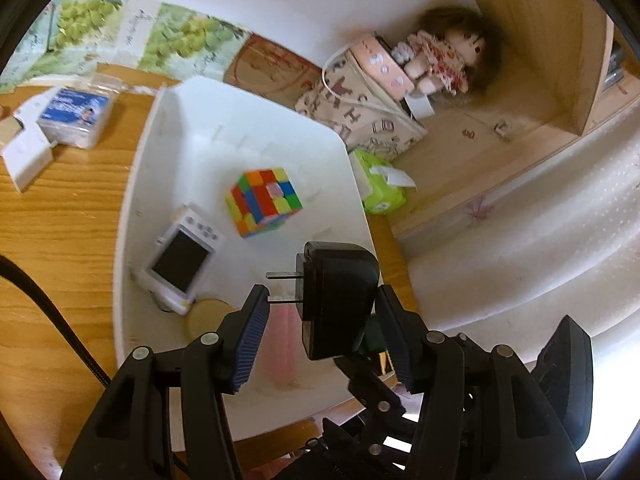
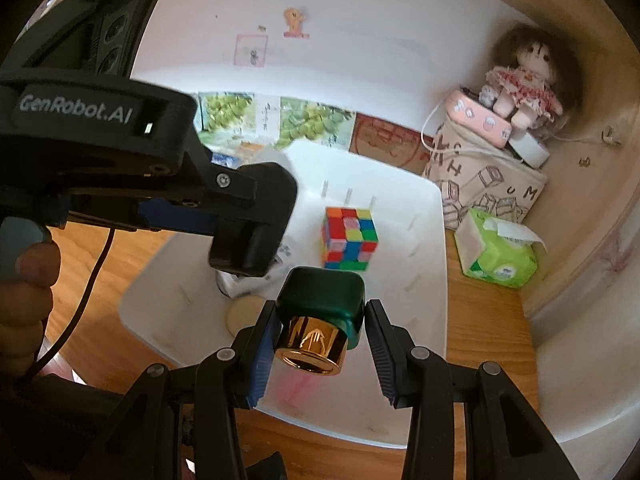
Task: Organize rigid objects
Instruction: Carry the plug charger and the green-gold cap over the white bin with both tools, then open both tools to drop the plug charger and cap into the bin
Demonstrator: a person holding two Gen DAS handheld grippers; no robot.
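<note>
Left wrist view: left gripper (image 1: 324,320) clamped on a black plug adapter (image 1: 340,292), prongs pointing toward 9 o'clock. The adapter hangs over the white tray (image 1: 256,120). One blue ribbed pad shows at 7 o'clock of the adapter; the other finger sits at its 4 o'clock side.

In the tray: a multicoloured puzzle cube (image 1: 264,202) near centre, standing on the tray floor. At 8 o'clock of the cube, apart from it, a small white camera (image 1: 182,258) lies screen up. At 6 o'clock of the camera, a round tan disc (image 1: 206,316), partly hidden by the gripper. A pale pink patch on the tray floor under the jaws; too blurred to identify.

Outside the tray on the wooden table (image 1: 60,220): a blue-and-white packet (image 1: 76,116) at 10 o'clock, a green tissue pack (image 1: 382,188) just beside the tray's 3 o'clock rim, a printed cloth bag (image 1: 360,108) behind it with a rag doll (image 1: 444,60) seated on top.

Right wrist view: right gripper (image 2: 320,332) closed on a dark green bottle with a gold cap (image 2: 320,312), gold end facing the camera. Bottle held over the tray's near half, at 6 o'clock of the cube. The left gripper with its adapter enters from 9 o'clock, and the hand (image 2: 24,300) holding it shows at the left edge.
</note>
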